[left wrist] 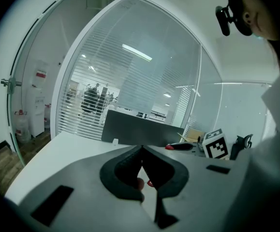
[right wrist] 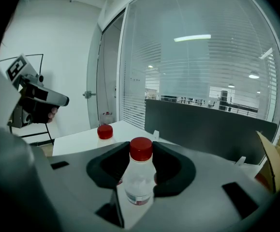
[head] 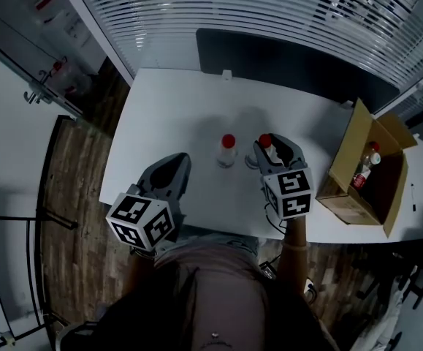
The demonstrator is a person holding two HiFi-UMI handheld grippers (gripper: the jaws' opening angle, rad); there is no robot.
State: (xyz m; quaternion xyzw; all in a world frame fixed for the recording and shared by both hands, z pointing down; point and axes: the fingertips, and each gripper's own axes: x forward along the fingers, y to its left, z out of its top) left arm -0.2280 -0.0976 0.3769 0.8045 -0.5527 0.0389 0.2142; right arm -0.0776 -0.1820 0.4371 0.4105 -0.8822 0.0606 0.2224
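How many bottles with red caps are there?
3: one bottle free on the table, a second bottle in the right hand-held gripper, a third bottle in the cardboard box, which may hide more.

In the head view, the right gripper (head: pixel 271 149) hid all but the red cap of the clear plastic bottle (head: pixel 264 140). The print on its label (right wrist: pixel 138 197) was too small to read.
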